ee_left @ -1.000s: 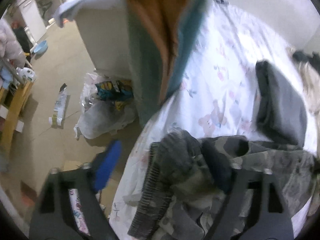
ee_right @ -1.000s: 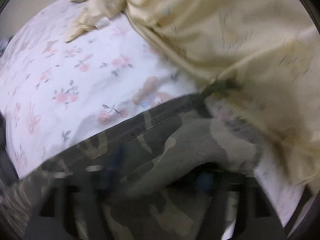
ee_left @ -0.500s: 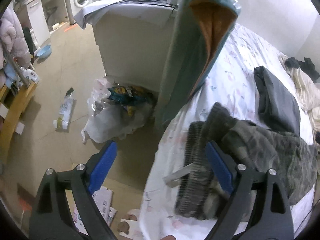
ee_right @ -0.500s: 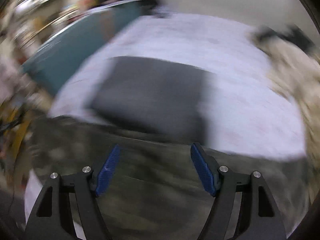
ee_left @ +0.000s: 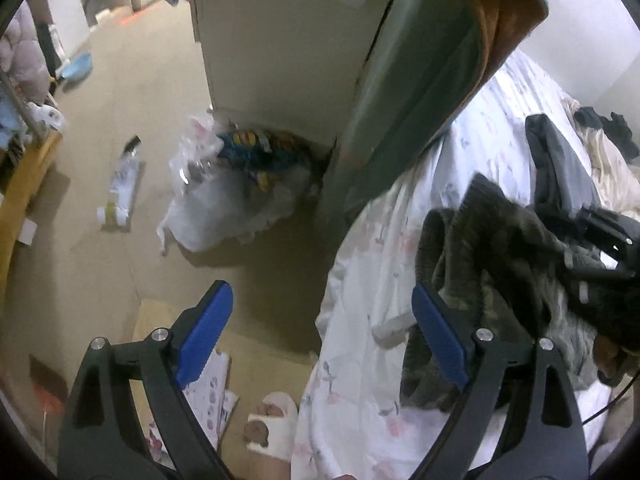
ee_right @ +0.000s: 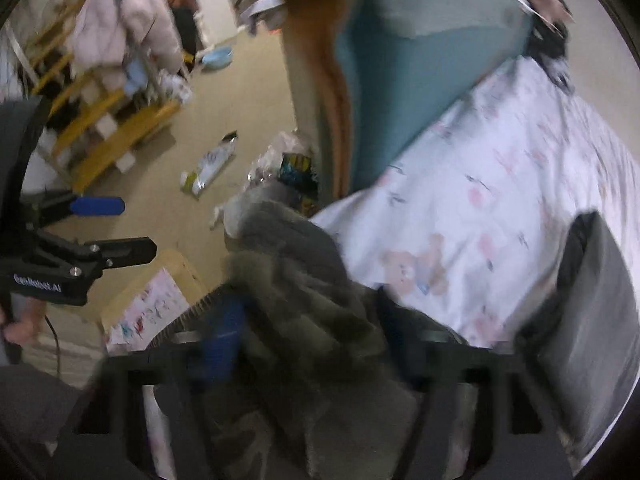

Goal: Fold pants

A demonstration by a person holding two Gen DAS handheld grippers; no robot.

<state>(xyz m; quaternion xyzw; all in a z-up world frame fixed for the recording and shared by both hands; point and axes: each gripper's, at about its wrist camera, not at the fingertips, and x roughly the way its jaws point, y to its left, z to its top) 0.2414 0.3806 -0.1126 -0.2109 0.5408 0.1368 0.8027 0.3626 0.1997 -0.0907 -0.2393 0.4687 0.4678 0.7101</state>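
The camouflage pants lie bunched at the edge of the bed with the floral sheet. My left gripper is open and empty, hanging over the floor beside the bed edge, left of the pants. It also shows in the right wrist view. My right gripper is wrapped around the bunched pants; the blurred view hides how tightly the jaws close. It appears in the left wrist view on top of the pants.
A folded dark grey garment lies further up the bed. A teal and orange blanket hangs over a white cabinet. A plastic bag and litter lie on the floor. A slippered foot stands by the bed.
My left gripper let go of the pants' waistband and pulled back off the bed edge, jaws wide. My right gripper swung round onto the bunched pants.
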